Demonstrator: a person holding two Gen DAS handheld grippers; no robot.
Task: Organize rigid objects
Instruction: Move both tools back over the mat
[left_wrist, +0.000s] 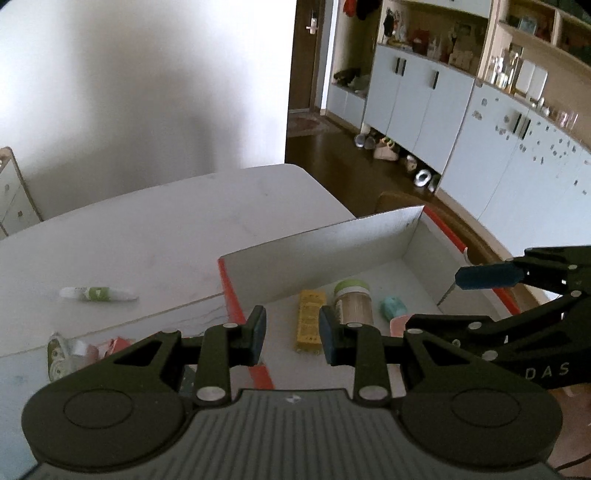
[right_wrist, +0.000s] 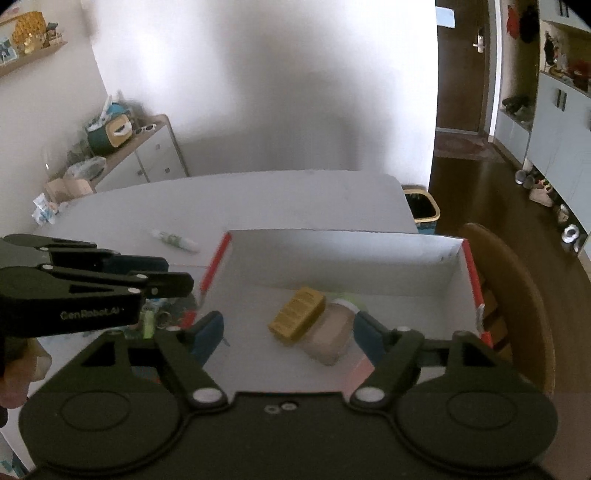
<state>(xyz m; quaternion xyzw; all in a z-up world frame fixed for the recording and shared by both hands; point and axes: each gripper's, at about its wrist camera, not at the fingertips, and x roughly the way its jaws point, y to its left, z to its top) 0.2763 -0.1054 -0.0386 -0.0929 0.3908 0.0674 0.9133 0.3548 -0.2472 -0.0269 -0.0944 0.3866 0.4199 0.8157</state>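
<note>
A white cardboard box (left_wrist: 314, 240) with a red rim stands on the white table (left_wrist: 147, 229). Inside it lie a yellow packet (left_wrist: 310, 321), a jar with a green lid (left_wrist: 354, 301) and a teal item (left_wrist: 393, 308). My left gripper (left_wrist: 292, 332) hovers over the box's near left corner, its jaws a little apart and empty. From the right, my right gripper (left_wrist: 436, 298) reaches over the box. In the right wrist view the right gripper (right_wrist: 288, 338) is wide open above the yellow packet (right_wrist: 297, 314) and jar (right_wrist: 330, 332), touching neither. The left gripper (right_wrist: 173, 275) shows at the left.
A white tube with a green label (left_wrist: 98, 294) lies on the table left of the box. Small packets (left_wrist: 59, 354) and a green item (right_wrist: 147, 325) sit by the box's left side. A wooden chair (right_wrist: 517, 295) and a bin (right_wrist: 423, 208) stand to the right.
</note>
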